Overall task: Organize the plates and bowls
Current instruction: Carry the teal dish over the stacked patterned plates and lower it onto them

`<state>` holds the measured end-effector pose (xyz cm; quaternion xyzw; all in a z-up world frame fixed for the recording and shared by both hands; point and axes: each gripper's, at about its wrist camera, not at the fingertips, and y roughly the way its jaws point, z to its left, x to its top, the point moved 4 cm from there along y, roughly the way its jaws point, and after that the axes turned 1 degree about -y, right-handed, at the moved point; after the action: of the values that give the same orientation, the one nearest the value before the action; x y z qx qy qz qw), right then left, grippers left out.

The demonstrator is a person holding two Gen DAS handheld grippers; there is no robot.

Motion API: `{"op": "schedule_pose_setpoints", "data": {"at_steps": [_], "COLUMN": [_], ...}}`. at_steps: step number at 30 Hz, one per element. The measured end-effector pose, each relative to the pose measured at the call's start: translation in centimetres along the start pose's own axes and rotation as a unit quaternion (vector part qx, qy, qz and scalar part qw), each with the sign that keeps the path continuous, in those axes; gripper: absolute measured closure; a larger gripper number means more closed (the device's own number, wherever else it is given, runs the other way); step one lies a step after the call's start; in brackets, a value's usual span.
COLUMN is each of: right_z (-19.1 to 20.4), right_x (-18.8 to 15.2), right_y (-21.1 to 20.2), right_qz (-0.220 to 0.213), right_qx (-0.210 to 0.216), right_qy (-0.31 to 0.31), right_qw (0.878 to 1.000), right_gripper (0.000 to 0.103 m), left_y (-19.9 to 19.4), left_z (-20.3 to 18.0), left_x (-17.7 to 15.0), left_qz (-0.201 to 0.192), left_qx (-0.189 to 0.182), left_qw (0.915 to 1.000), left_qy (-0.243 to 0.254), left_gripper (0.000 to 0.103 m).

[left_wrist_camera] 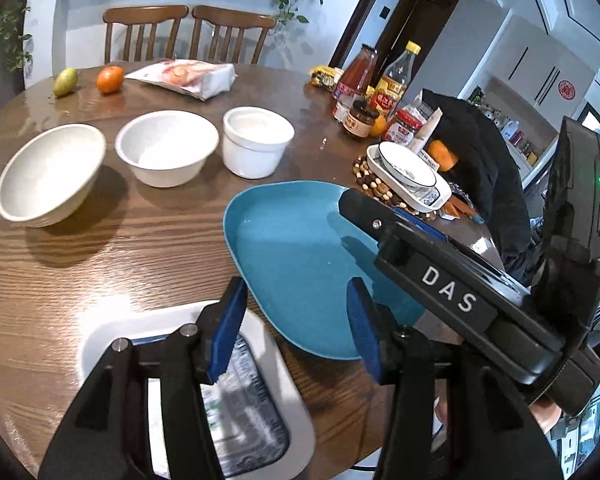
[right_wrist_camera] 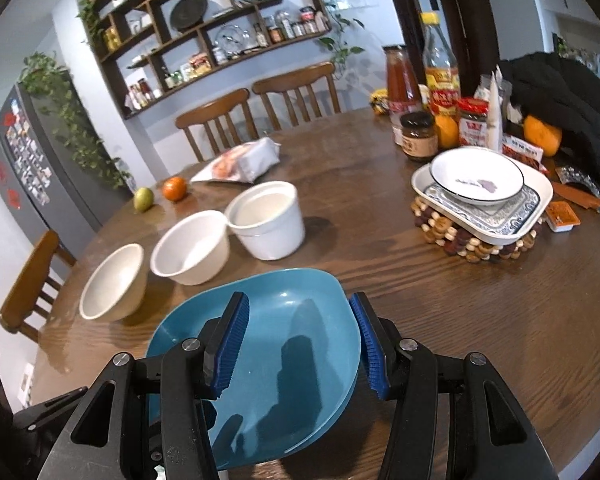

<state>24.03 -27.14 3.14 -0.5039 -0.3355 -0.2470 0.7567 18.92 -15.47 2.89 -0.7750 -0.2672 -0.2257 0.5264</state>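
A teal plate (left_wrist_camera: 296, 252) lies on the wooden table (left_wrist_camera: 100, 264); it also shows in the right wrist view (right_wrist_camera: 284, 344). My right gripper (right_wrist_camera: 298, 344) is open, its blue pads (right_wrist_camera: 230, 344) over the plate; its body (left_wrist_camera: 440, 276) reaches over the plate's right side. My left gripper (left_wrist_camera: 296, 328) is open above a white rectangular patterned plate (left_wrist_camera: 260, 408) and the teal plate's near edge. Three white bowls (left_wrist_camera: 166, 146) stand in a row (right_wrist_camera: 192, 252). A round white dish (right_wrist_camera: 476, 178) sits in a rectangular plate (right_wrist_camera: 500, 220) on a beaded trivet.
Sauce bottles and jars (right_wrist_camera: 440, 92) stand at the far right with oranges and a black garment (right_wrist_camera: 560, 84). A pear (left_wrist_camera: 65, 81), an orange (left_wrist_camera: 110, 79) and a snack bag (left_wrist_camera: 188, 76) lie at the back. Chairs (left_wrist_camera: 188, 32) stand behind the table.
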Motion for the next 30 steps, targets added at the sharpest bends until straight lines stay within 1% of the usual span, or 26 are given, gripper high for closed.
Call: {"op": "schedule_pose_setpoints", "data": {"at_steps": [5, 12, 17, 20, 25, 30], "right_z": [3.1, 7.5, 9.7, 10.7, 11.4, 11.2], "right_x": [-0.7, -2.6, -4.3, -5.5, -7.6, -8.9], "right_y": [-1.2, -2.2, -2.6, -3.1, -3.2, -3.6], "right_qz": [-0.015, -0.027, -0.028, -0.034, -0.027, -0.031], "right_qx": [0.013, 0.027, 0.031, 0.033, 0.043, 0.042], "right_qy": [-0.017, -0.041, -0.049, -0.051, -0.043, -0.031], "right_qw": [1.0, 0.998, 0.998, 0.998, 0.998, 0.998], "right_gripper": [0.048, 0.048, 0.048, 0.048, 0.048, 0.048], "left_y": [-2.4, -5.0, -6.6, -7.3, -7.9, -7.8], "left_z": [1.8, 4.7, 6.5, 7.1, 7.5, 7.4], "left_x": [-0.8, -2.5, -4.3, -5.4, -7.1, -8.2], "left_qz": [-0.021, -0.048, -0.051, -0.055, -0.062, -0.058], "left_qx": [0.017, 0.038, 0.036, 0.042, 0.055, 0.052], "left_qw": [0.9996, 0.9981, 0.998, 0.9976, 0.9966, 0.9968], "left_qy": [0.0, -0.005, -0.01, -0.007, 0.003, 0.016], "left_gripper": [0.053, 0.052, 0.051, 0.051, 0.051, 0.05]}}
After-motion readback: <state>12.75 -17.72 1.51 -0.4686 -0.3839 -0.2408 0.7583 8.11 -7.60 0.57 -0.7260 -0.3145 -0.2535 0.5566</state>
